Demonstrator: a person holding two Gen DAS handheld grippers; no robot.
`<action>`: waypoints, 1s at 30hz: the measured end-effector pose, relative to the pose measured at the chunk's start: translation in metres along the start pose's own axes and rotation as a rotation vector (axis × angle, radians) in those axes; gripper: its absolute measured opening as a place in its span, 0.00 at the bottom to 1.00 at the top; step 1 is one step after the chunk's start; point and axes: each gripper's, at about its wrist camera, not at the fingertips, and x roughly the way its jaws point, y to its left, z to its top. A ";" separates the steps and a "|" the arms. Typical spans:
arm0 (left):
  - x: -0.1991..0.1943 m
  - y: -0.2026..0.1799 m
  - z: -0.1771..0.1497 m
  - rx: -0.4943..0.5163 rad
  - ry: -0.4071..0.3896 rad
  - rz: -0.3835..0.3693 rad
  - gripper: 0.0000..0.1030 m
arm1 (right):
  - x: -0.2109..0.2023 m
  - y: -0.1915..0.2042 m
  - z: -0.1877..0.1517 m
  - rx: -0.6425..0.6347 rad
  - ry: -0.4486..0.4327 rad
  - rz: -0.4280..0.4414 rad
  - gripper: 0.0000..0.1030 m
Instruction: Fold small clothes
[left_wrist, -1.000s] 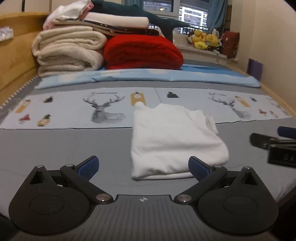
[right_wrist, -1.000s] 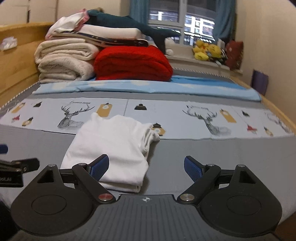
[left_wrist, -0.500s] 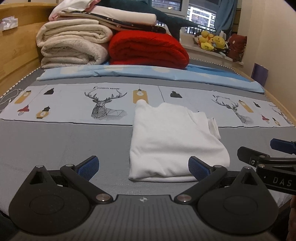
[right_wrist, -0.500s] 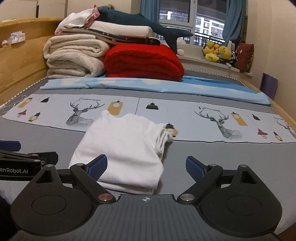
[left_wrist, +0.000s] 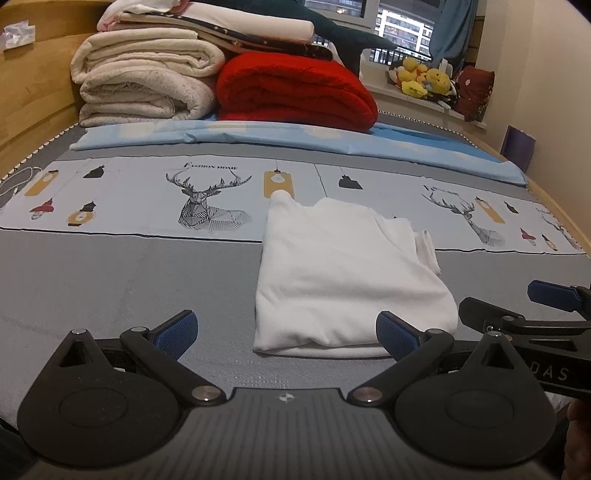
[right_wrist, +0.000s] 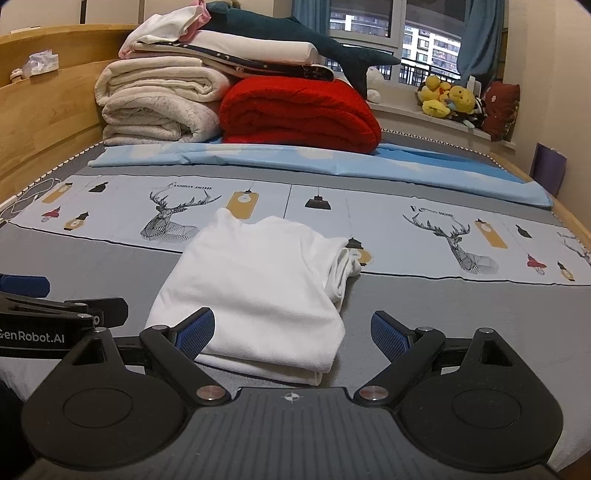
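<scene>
Shirt (left_wrist: 343, 273) folded, lower centre on bed (left_wrist: 110, 280); viewed from higher than second ago. Left gripper (left_wrist: 286, 328), right gripper (right_wrist: 291, 332) withdrawn, fingers spread, nothing held. Fold judged done.

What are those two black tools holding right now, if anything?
Nothing. The left tool and the right tool are both open and empty; the folded white garment lies free on the bed.

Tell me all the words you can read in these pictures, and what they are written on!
"GenRobot.AI": on the left claw's black arm, first letter partly cut off.
"DAS": on the right claw's arm, rest hidden.
"FASHION HOME": above the deer printed on the bedsheet, tiny and fuzzy, so a best reading.
Nothing readable on the white folded garment.
</scene>
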 end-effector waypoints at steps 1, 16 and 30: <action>0.000 0.000 0.000 0.002 0.000 -0.001 1.00 | 0.000 0.000 0.000 0.003 0.001 -0.001 0.89; 0.001 0.001 -0.001 0.008 0.003 -0.031 1.00 | 0.003 -0.001 -0.001 -0.005 0.017 -0.008 0.89; 0.002 -0.002 -0.001 -0.001 0.013 -0.038 1.00 | 0.004 -0.001 -0.001 -0.010 0.029 -0.010 0.89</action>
